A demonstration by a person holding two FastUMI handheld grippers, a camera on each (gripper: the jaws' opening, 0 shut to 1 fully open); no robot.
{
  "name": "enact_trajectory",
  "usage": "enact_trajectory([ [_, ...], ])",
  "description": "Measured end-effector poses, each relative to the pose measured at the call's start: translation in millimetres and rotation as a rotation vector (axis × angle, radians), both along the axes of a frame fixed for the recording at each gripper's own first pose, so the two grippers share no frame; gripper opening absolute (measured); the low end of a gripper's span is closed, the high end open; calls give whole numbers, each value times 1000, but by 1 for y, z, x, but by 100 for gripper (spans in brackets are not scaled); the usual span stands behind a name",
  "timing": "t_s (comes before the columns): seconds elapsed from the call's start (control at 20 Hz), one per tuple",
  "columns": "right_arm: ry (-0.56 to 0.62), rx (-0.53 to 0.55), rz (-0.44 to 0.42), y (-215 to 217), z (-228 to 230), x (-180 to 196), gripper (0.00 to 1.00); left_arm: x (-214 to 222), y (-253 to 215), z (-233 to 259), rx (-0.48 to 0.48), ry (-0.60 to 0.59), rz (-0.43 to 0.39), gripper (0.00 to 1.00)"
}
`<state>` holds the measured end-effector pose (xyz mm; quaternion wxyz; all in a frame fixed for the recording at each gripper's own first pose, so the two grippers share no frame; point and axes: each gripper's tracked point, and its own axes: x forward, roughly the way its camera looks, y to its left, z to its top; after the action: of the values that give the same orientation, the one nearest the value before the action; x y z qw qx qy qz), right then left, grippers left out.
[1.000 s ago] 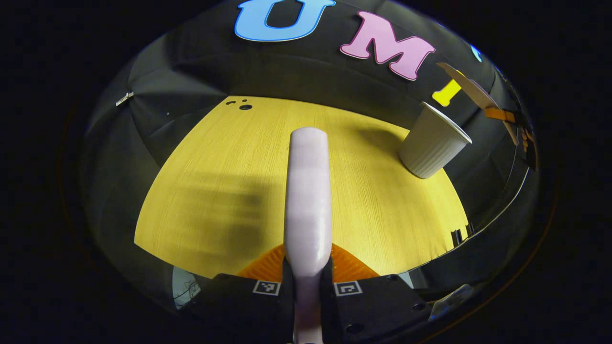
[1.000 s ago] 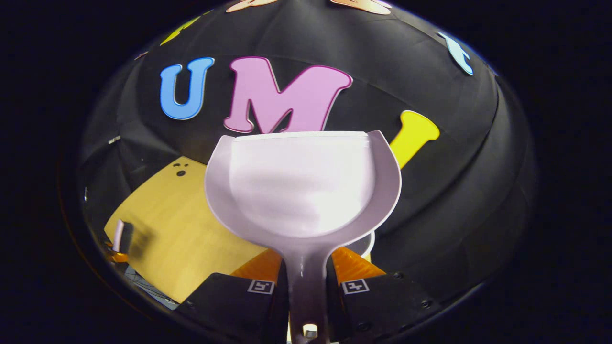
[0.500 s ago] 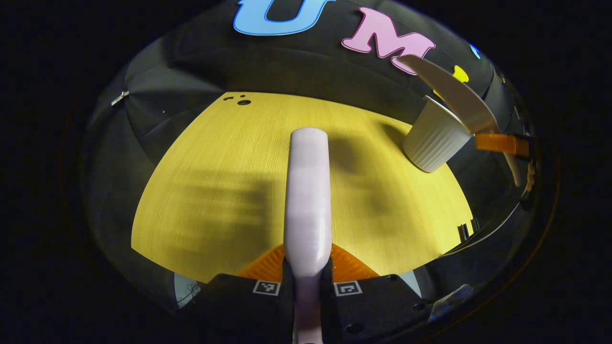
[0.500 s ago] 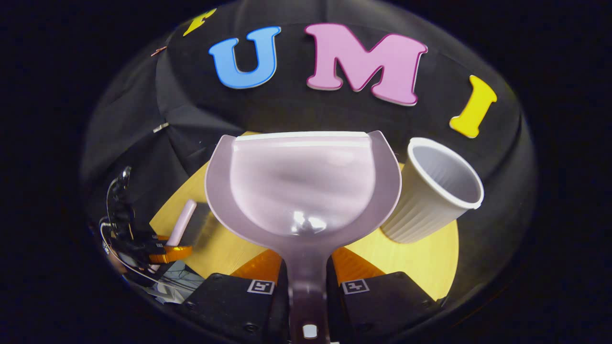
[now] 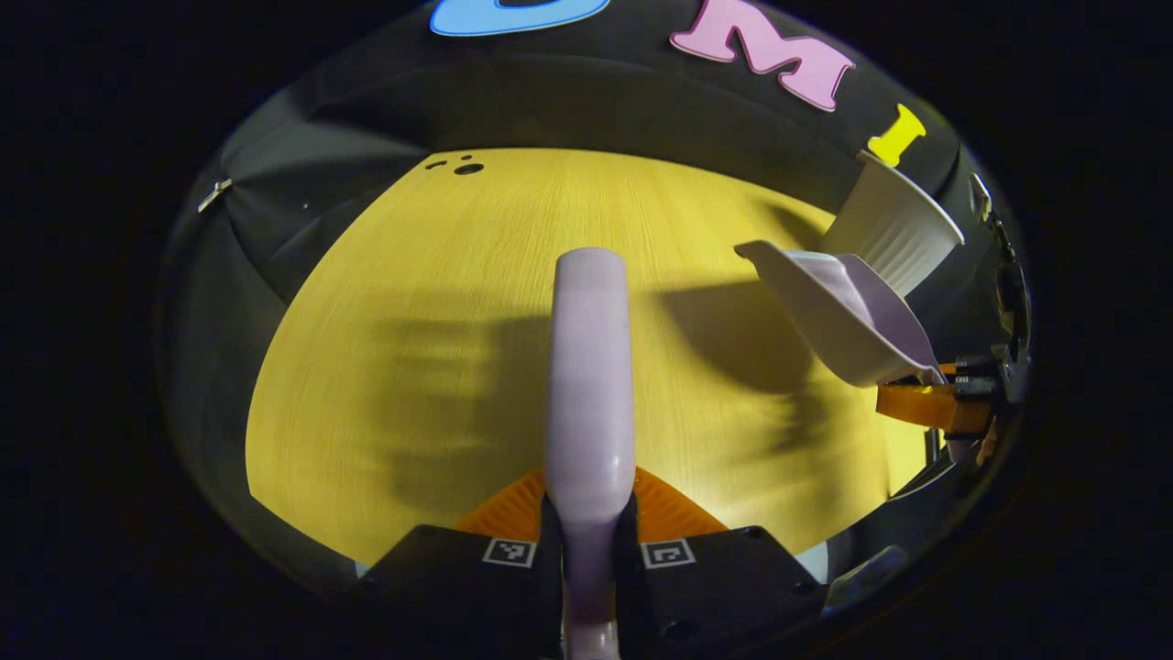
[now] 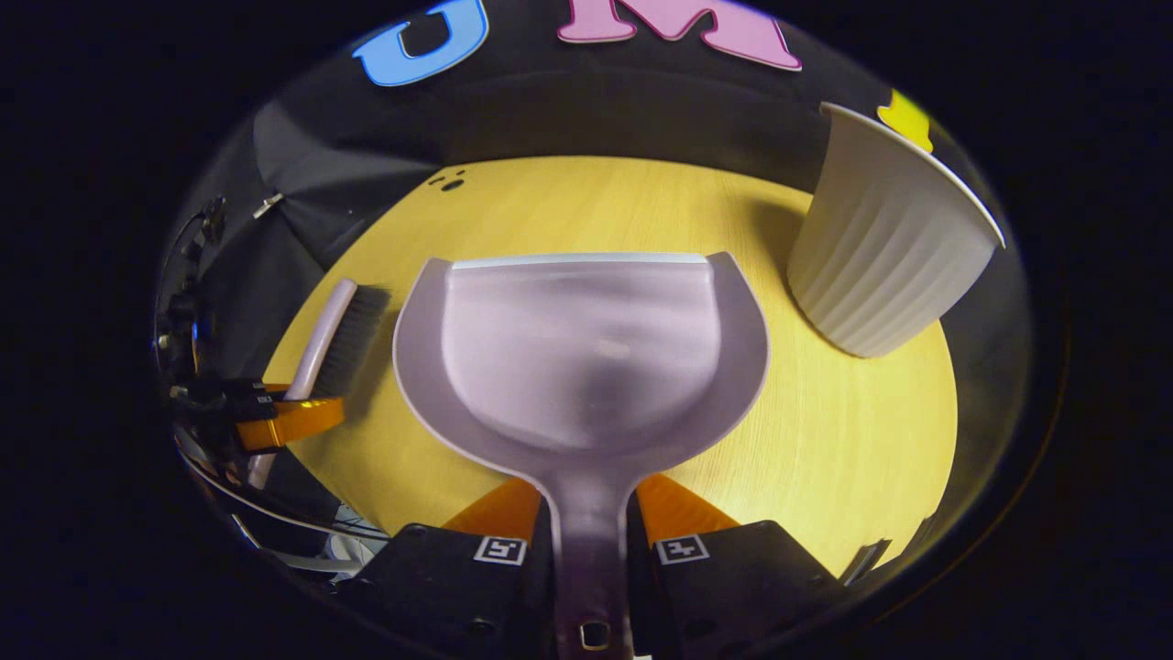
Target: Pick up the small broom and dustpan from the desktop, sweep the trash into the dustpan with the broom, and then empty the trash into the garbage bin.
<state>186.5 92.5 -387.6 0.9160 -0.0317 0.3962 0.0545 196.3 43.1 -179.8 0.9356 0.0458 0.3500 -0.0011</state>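
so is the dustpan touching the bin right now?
Apart. In the right gripper view, bare tabletop shows between the dustpan rim and the white ribbed bin, so the two are not in contact.

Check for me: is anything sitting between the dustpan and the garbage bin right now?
Nothing visible does. The dustpan, clamped by the right gripper, is held beside the white ribbed garbage bin, with bare yellow desktop between them. The broom is off on the other side.

Both gripper views look forward and down, close above the shared yellow tabletop (image 5: 440, 302) and white bin (image 6: 880, 247).
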Motion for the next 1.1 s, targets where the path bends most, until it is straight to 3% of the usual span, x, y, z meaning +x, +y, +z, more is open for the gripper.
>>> enact_trajectory([
  [0.4, 99, 6, -51, -1, -44, -1, 37, 51, -4, -18, 123, 65, 39, 29],
  [0.65, 117, 68, -69, 3, -48, 0, 34, 50, -8, -22, 125, 94, 40, 31],
  [0.8, 106, 96, -50, 7, -43, 1, 51, 47, -8, -18, 137, 93, 29, 36],
  [0.9, 76, 92, -56, 4, -32, -1, 77, 44, -13, -7, 106, 41, 37, 61],
  [0.95, 53, 84, -64, 3, -28, -1, 100, 40, -16, 2, 87, 7, 39, 74],
  [1.05, -1, 71, -75, 1, -13, -7, 100, 31, -21, 21, 59, -64, 33, 99],
  [1.1, -34, 65, -77, 1, -2, -10, 99, 24, -23, 34, 60, -107, 26, 98],
])
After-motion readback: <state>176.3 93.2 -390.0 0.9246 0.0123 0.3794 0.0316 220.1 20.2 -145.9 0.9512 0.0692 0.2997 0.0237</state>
